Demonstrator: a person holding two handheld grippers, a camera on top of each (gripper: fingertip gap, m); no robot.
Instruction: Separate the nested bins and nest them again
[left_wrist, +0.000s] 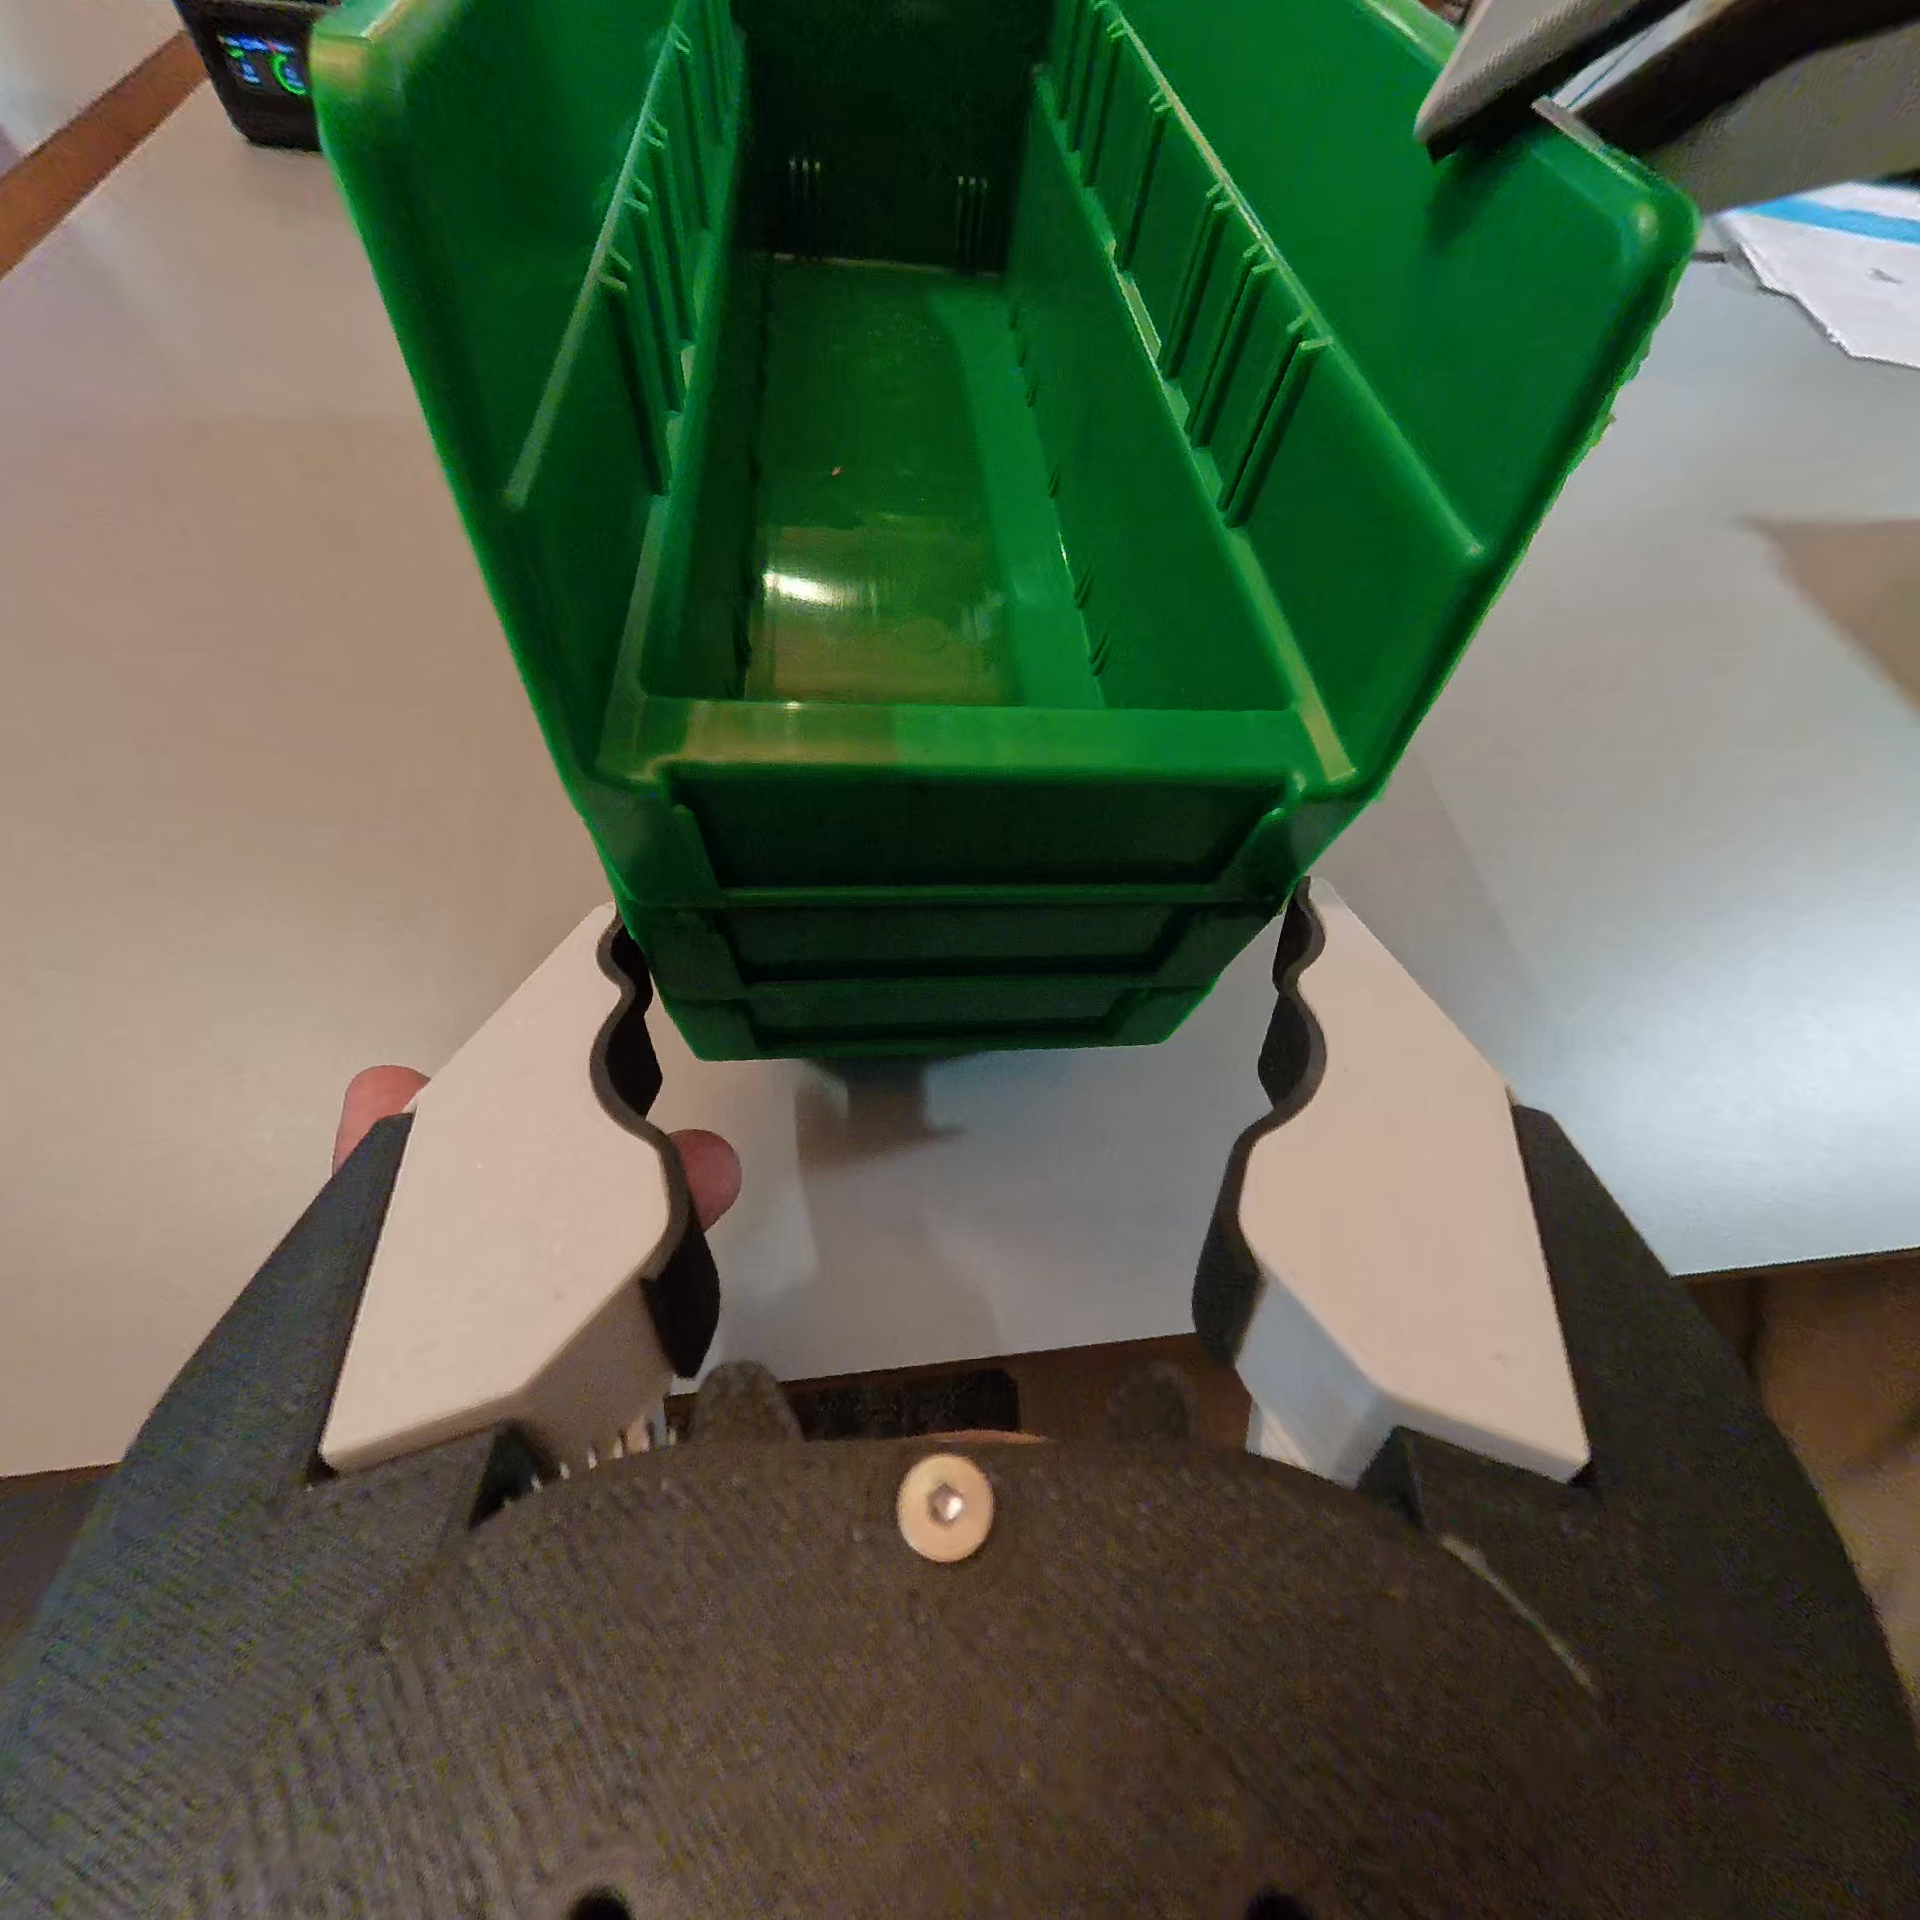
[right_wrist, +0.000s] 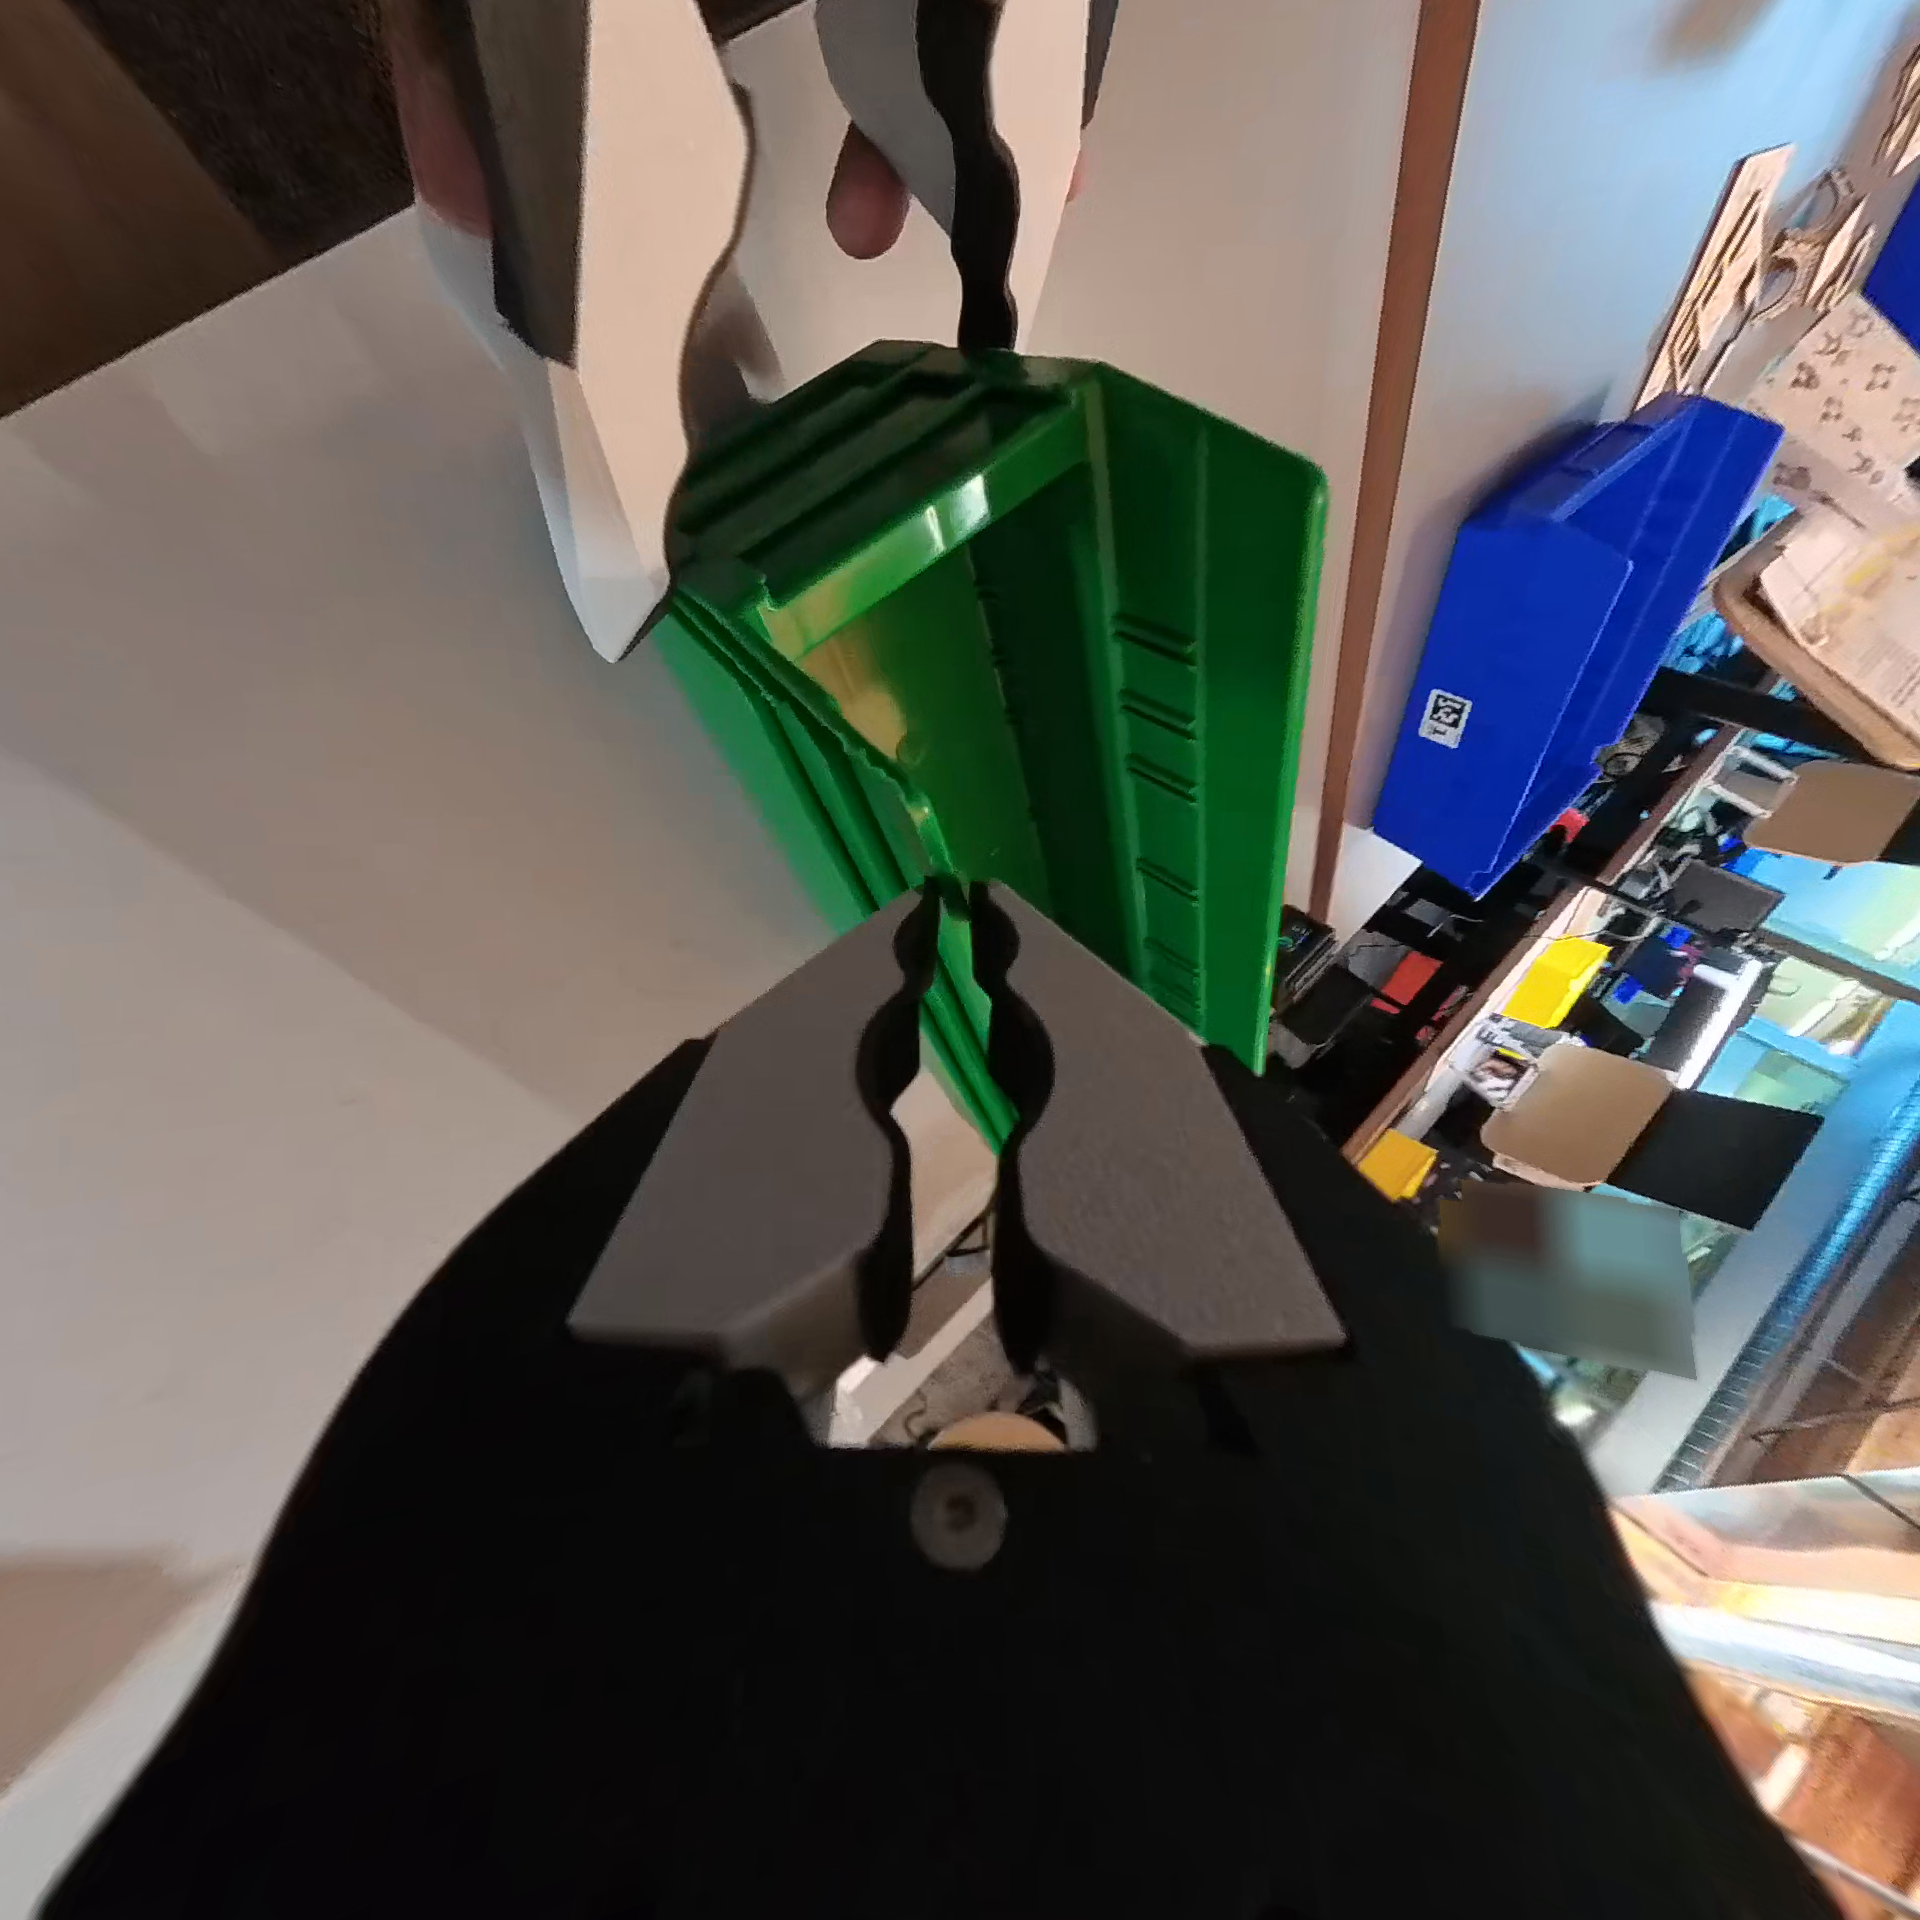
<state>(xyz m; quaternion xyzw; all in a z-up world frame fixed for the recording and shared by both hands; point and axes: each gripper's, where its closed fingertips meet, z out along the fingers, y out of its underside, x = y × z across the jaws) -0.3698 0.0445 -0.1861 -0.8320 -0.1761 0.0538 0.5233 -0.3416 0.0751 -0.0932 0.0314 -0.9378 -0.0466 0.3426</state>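
**Green bins lifted as one stack, still nested**

We are looking at the green bins (left_wrist: 935, 468), three of them by the stepped front lips in the middle of the left wrist view, sitting one inside another. The stack is filling the upper centre of that frame and appears raised off the white table (left_wrist: 260, 623), with a shadow showing beneath its front end.

We are holding the stack with the right gripper (right_wrist: 956, 914), whose fingers are pressed nearly together and pinching the layered side walls near the middle of the right wrist view. That same gripper is showing in the upper right corner of the left wrist view, on the rim of the stack.

We are keeping the left gripper (left_wrist: 951, 966) at the front end, low in its frame, with its fingers spread wide on either side of the lower lips. The left finger seems to be touching the lips; the right one is standing just clear.

The risk, as we judge it, is that the right gripper is clamping all the walls together, so pulling would move the whole stack rather than free one bin. If the left gripper closes on the wrong lip, two bins could come away together, or the stack could tilt and slip out.
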